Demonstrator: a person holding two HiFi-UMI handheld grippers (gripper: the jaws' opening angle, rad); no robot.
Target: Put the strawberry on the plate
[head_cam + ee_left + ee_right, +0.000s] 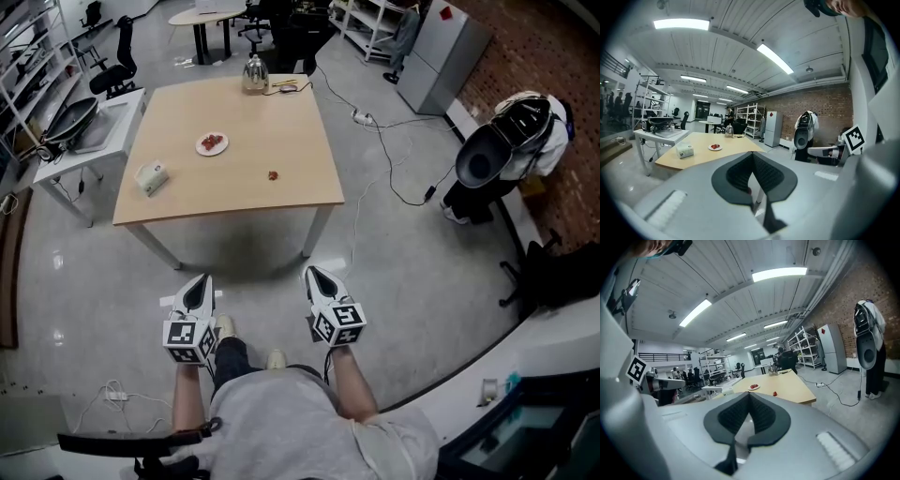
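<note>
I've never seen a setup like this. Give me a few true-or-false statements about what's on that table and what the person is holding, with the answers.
1. A loose strawberry lies on the table, apart from the plate. True.
2. The right gripper holds the strawberry. False: its jaws are shut on nothing, over the floor short of the table.
3. The plate is empty. False: red fruit already lies on it.
4. A box sits near the table's left edge. True.
</note>
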